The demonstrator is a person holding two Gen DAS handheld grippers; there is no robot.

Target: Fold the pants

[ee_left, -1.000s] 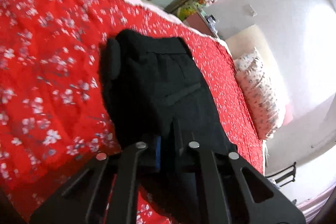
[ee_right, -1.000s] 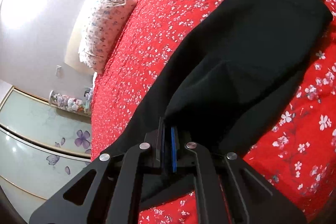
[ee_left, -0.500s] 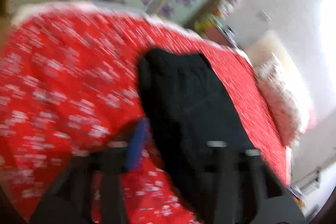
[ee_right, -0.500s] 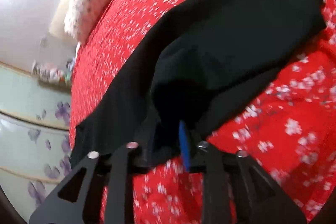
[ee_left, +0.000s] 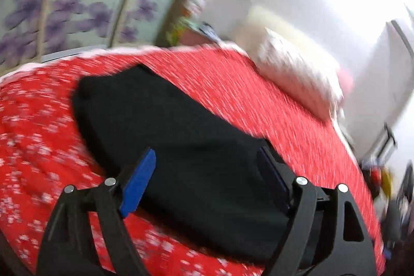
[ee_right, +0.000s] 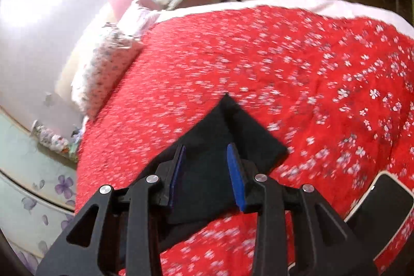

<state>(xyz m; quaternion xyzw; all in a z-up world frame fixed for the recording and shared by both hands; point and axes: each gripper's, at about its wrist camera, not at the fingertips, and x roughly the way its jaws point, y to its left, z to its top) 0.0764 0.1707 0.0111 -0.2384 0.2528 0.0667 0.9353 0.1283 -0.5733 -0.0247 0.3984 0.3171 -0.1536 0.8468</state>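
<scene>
Red floral bedding (ee_left: 233, 95) covers the bed and carries the black pants (ee_left: 181, 146), which lie folded flat on it. Ahead of the left gripper (ee_left: 207, 177) stand a floral pillow (ee_left: 297, 74) and a wardrobe door with purple flowers (ee_left: 64, 4). Left gripper: angled down over the pants, blue pads spread wide, nothing between them, both fingers framing the fabric below. Right gripper (ee_right: 207, 172): also tilted down, pads parted to a moderate gap, released, with a pointed corner of the pants (ee_right: 227, 126) lying directly beneath and ahead. Contact with the cloth cannot be determined. To its right, a dark phone (ee_right: 383, 201) lies on the bedding (ee_right: 284, 56).
</scene>
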